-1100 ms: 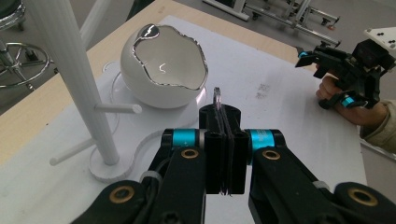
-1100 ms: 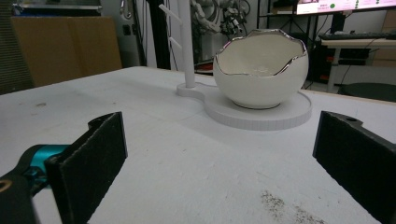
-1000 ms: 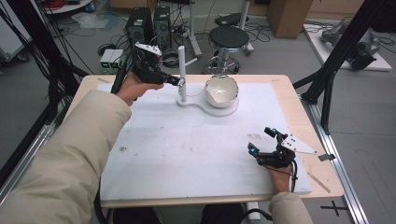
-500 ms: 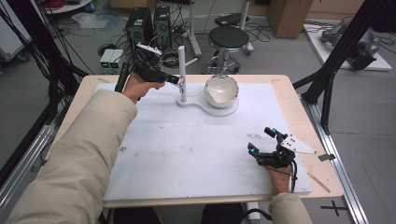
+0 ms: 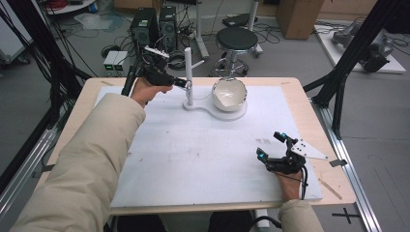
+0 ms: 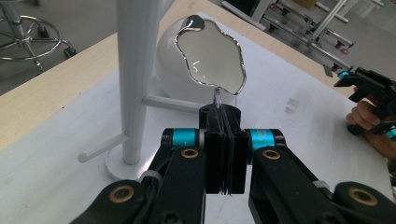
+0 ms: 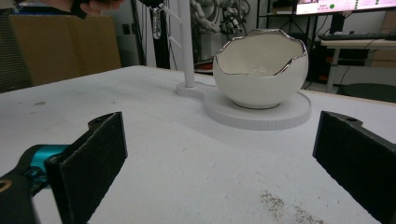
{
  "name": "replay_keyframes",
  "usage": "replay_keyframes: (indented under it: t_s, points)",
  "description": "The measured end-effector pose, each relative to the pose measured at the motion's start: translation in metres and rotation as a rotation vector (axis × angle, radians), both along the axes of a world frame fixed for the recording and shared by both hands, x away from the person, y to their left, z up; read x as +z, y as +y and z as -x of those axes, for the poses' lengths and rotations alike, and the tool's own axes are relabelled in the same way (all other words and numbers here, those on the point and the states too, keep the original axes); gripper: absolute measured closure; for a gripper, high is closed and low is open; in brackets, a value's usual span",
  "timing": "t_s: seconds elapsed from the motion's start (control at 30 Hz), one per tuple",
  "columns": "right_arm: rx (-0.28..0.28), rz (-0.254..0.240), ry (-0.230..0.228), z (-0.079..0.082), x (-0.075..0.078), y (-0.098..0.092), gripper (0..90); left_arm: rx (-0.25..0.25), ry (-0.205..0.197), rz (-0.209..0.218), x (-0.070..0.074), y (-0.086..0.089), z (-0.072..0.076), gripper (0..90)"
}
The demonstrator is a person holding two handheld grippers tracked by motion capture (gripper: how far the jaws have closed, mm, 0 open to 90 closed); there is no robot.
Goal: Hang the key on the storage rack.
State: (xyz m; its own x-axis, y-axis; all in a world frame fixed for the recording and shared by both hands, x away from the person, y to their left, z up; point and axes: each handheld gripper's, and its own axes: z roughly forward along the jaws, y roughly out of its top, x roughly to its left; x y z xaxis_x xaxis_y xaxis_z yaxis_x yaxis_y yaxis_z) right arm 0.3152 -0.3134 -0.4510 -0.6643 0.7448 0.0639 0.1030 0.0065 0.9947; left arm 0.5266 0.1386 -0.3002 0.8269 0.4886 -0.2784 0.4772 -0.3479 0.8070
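Note:
My left gripper (image 5: 185, 84) is shut on the thin stem of a small, shiny, mirror-like pendant (image 6: 212, 56) with a wavy rim. It holds it right beside the white post (image 5: 188, 72) of a jewellery stand, close to a short side peg (image 6: 100, 148). In the right gripper view the pendant (image 7: 156, 23) dangles left of the post (image 7: 185, 42). A white eggshell-shaped bowl (image 5: 229, 94) with a silver rim sits on the stand's base (image 5: 208, 107). My right gripper (image 5: 270, 145) rests open on the mat near the front right, its pads (image 7: 88, 163) wide apart with nothing between them.
A white mat (image 5: 193, 159) covers most of the wooden table (image 5: 304, 116). A black stool (image 5: 237, 38) and computer cases (image 5: 152, 24) stand beyond the far edge. Black frame struts (image 5: 348, 53) rise at the right.
My left gripper has sunk a little, closer to the post, still holding the pendant. The right gripper has stayed where it was.

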Motion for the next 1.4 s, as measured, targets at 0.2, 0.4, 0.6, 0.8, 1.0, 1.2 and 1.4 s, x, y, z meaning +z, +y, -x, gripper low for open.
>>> replay_keyframes:
  t_s: [0.2,0.4,0.6,0.8,1.0,1.2,1.4]
  points:
    - [0.001,0.0,0.0,0.0,0.0,0.0,2.0,0.018,-0.004,-0.007,-0.001,0.001,-0.002,88.4]
    - [0.002,0.003,0.001,0.0,0.0,0.0,1.9,0.034,-0.001,-0.007,-0.004,0.002,-0.004,88.4]
    - [0.002,0.002,0.002,0.0,0.0,0.0,2.0,0.057,-0.007,-0.02,-0.007,-0.002,-0.006,88.4]
    - [0.002,0.002,-0.001,0.0,0.0,0.0,1.9,0.072,-0.014,-0.026,-0.008,-0.001,-0.007,88.4]
    - [0.003,0.003,-0.001,0.0,0.0,0.0,1.9,0.096,-0.04,-0.042,-0.01,-0.003,-0.008,88.4]
    - [0.003,0.001,0.003,0.0,0.0,0.0,1.9,0.129,-0.074,-0.055,-0.013,-0.007,-0.008,88.2]
    - [0.002,0.001,0.0,0.0,0.0,-0.001,1.9,0.175,-0.156,-0.05,-0.025,0.001,-0.006,75.8]
